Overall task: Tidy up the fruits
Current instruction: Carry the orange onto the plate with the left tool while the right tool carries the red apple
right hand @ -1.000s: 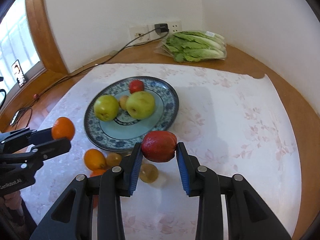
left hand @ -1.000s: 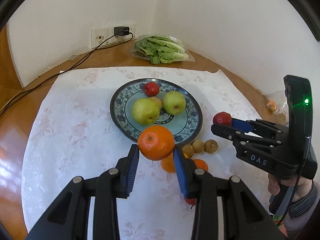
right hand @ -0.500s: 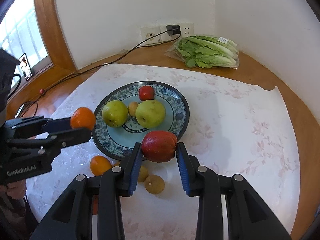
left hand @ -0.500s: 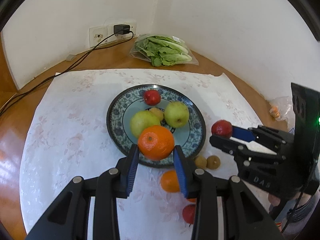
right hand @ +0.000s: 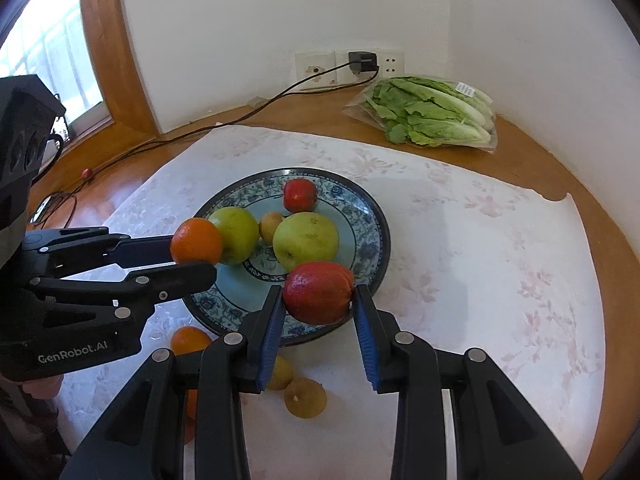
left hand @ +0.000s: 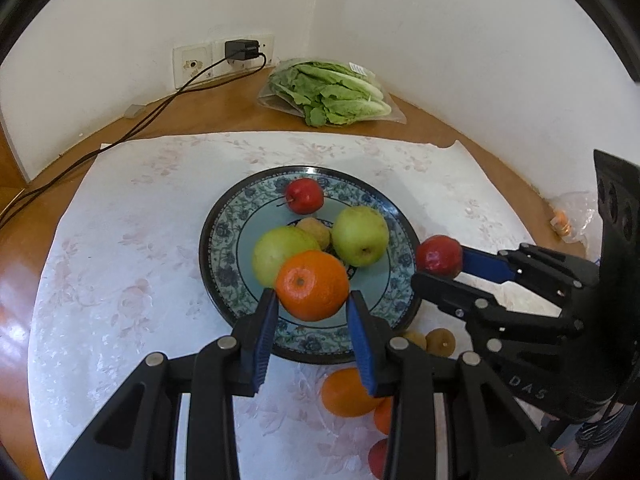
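Gripping an orange [left hand: 312, 285] in your left gripper [left hand: 313, 312] and a red apple [right hand: 319, 293] in your right gripper [right hand: 318, 318], jaws closed snugly on each, you have four fruits on the plate [left hand: 224, 272] and several waiting on the cloth [left hand: 120, 280].

At the left wrist frame's lower right, fingers [left hand: 394, 432] are hiding part of a small red fruit [left hand: 377, 458] and an orange [left hand: 346, 394].

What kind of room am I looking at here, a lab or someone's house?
Most likely a home, perhaps a dining corner: a wooden table under a floral cloth, a patterned plate of fruit, bagged lettuce, and a charger in a wall socket.
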A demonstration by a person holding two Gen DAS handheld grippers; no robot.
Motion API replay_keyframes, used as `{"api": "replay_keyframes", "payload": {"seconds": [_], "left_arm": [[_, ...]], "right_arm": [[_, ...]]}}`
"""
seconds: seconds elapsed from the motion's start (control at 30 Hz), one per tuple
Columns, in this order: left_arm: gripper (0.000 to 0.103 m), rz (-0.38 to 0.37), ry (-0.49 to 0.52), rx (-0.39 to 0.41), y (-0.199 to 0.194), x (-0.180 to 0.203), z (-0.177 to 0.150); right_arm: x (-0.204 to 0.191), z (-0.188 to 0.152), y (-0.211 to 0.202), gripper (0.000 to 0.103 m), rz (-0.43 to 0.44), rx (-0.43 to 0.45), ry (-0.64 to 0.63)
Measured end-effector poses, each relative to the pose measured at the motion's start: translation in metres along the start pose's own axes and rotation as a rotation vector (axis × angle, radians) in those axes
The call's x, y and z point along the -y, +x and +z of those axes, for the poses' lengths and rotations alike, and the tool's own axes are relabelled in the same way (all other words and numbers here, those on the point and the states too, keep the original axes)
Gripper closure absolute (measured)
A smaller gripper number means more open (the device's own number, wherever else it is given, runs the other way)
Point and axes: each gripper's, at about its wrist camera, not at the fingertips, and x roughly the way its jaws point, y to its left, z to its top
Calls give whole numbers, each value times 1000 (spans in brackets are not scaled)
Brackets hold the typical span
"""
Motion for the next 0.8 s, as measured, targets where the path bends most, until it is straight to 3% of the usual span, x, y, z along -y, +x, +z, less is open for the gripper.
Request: {"api": "replay_keyframes", "payload": {"seconds": [0.8], "left_arm": [[67, 2, -34, -53, 23, -7, -4]], "right_arm": [[5, 1, 20, 68, 43, -11, 23]]}}
